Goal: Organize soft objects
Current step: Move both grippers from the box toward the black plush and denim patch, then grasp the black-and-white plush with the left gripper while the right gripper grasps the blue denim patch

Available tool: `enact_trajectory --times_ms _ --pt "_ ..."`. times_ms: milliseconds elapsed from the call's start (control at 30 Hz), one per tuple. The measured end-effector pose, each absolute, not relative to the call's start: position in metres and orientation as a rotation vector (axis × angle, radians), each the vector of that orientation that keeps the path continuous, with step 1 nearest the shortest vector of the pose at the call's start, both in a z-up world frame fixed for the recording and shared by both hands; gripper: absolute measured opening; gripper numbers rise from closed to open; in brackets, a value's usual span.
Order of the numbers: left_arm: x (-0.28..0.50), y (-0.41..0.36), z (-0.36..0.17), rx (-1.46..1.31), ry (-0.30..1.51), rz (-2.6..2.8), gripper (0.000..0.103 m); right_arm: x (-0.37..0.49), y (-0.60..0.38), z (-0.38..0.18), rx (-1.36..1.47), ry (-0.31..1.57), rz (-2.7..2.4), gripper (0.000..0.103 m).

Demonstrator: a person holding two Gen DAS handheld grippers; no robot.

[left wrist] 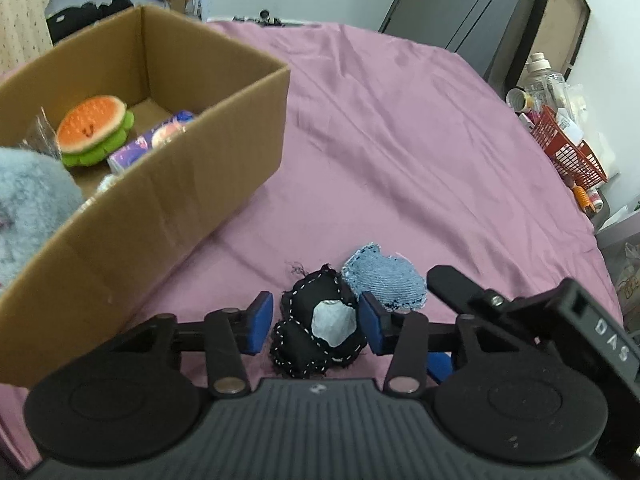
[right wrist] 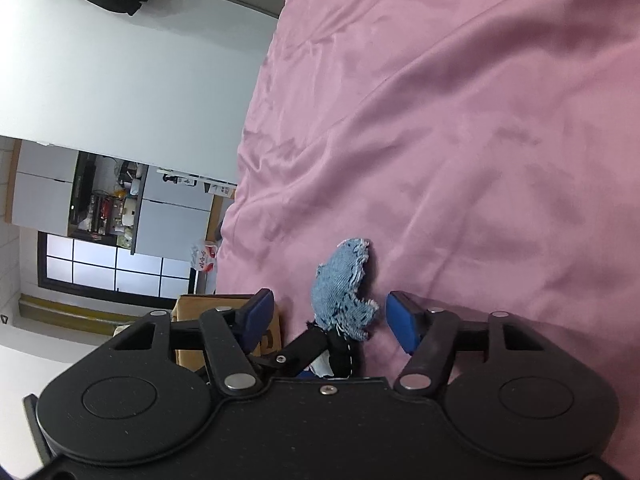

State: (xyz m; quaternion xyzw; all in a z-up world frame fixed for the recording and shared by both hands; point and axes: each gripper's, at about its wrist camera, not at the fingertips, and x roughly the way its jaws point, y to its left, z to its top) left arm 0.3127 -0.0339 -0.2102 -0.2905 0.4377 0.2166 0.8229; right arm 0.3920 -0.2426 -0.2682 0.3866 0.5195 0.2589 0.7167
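Stitched black pouch touches frayed denim pouch.

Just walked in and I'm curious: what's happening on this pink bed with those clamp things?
A person is tidying soft toys into a cardboard box. The left gripper straddles a black stitched pouch on the pink sheet, pads not yet pressing. The right gripper is around a denim pouch, also open. A plush burger is already boxed.
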Motion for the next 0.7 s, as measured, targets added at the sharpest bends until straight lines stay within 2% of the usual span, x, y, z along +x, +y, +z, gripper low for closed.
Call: enact_trajectory --times_ms 133,267,400,467,533,700 --pt "0.317 -0.026 -0.219 -0.669 0.949 0.464 0.044 0.395 -0.240 -0.270 0.860 1.142 0.572 0.063" --pt "0.322 -0.026 -0.221 -0.679 0.964 0.446 0.033 0.402 -0.234 -0.273 0.854 1.142 0.566 0.060" --pt "0.322 -0.023 -0.219 -0.690 0.967 0.434 0.026 0.406 -0.229 -0.273 0.828 1.154 0.555 0.049" --pt "0.321 -0.021 -0.217 -0.698 0.971 0.424 0.024 0.406 -0.229 -0.274 0.820 1.164 0.547 0.039" --pt "0.320 -0.019 -0.214 -0.691 0.968 0.417 0.023 0.406 -0.231 -0.276 0.816 1.187 0.541 0.024" --pt "0.319 -0.017 -0.204 -0.684 0.950 0.413 0.021 0.401 -0.233 -0.266 0.783 1.183 0.552 0.021"
